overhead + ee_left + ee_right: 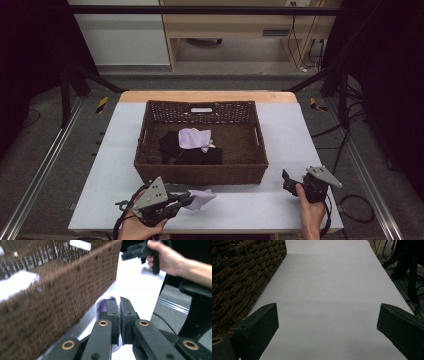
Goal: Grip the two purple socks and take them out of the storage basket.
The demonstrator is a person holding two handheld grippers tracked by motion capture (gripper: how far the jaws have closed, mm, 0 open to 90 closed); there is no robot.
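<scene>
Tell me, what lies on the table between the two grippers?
Bare table. In the high view, only the lilac cloth pinched by the left gripper pokes out; the rest up to the right gripper is bare.

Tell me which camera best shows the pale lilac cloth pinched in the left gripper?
The high view: the pale lilac cloth spreads out on the table beyond the left gripper, in front of the brown wicker basket. The left gripper view catches a lilac sliver beside the closed jaws. The right gripper view looks elsewhere.

I see a dim room; the desk point(280, 145) is evenly lit, and the basket point(57, 302) looks motion-blurred in the left gripper view.
</scene>
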